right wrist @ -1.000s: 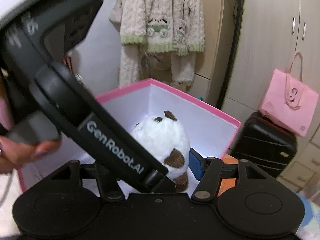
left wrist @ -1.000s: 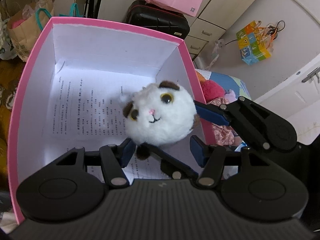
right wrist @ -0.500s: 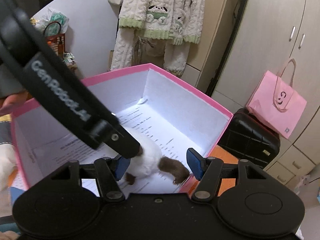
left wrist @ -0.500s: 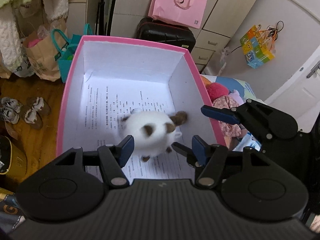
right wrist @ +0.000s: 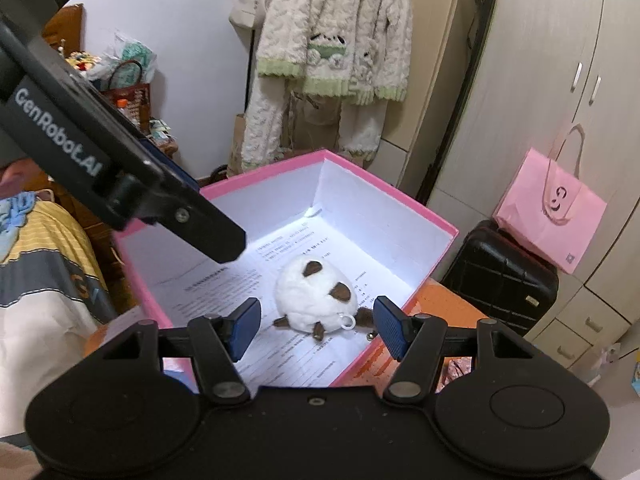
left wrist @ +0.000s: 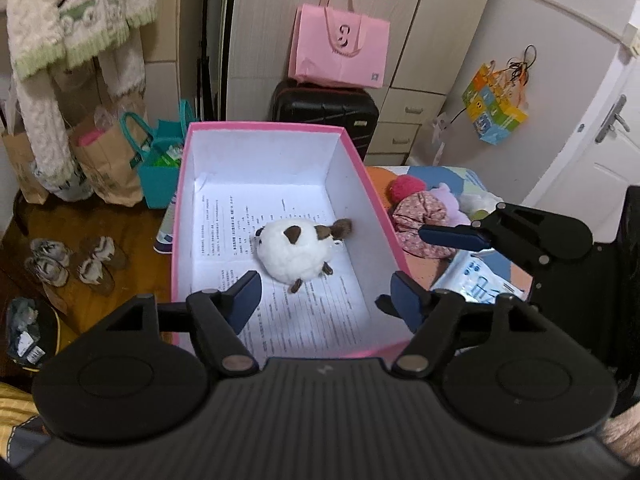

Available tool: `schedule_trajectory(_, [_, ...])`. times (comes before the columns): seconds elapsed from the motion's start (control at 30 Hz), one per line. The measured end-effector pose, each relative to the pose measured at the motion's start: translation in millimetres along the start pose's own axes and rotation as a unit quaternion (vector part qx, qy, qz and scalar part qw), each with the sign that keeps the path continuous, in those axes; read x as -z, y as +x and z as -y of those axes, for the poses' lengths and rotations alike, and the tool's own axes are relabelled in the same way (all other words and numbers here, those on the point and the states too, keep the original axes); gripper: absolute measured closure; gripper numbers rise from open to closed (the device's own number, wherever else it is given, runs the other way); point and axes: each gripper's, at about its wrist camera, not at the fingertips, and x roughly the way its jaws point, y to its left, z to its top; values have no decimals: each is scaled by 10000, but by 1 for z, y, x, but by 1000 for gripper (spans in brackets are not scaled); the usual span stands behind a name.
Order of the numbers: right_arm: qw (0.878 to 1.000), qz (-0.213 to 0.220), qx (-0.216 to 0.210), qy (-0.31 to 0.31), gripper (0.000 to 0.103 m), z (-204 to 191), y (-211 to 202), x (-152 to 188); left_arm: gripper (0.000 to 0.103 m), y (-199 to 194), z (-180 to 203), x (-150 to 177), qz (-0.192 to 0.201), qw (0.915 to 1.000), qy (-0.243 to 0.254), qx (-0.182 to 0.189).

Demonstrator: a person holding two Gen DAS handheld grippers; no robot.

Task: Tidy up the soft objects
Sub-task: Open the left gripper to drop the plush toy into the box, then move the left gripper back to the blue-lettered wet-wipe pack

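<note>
Both grippers hang above plush toy (left wrist: 296, 254) in box (left wrist: 360, 172).

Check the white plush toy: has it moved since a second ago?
Yes. The white plush toy dropped from between the left tongs onto the printed paper lining the pink box, now lying face down.

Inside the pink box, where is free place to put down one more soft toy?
The pink box holds only the white plush, near its right wall. Free: the printed paper along the left wall, the far end, and the near end by the left gripper. Crowded: outside right, the toy pile.
</note>
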Motion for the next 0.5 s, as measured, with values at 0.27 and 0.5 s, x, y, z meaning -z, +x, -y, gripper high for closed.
schedule_trajectory(0.27, [9996, 195, -202, -85, 34, -15, -51, 1, 26, -50, 18, 24, 183, 9995, 245, 62])
schedule_trajectory(0.5, [9988, 300, -362, -156, 33, -26, -89, 15, 21, -68, 40, 48, 231, 9981, 569, 96])
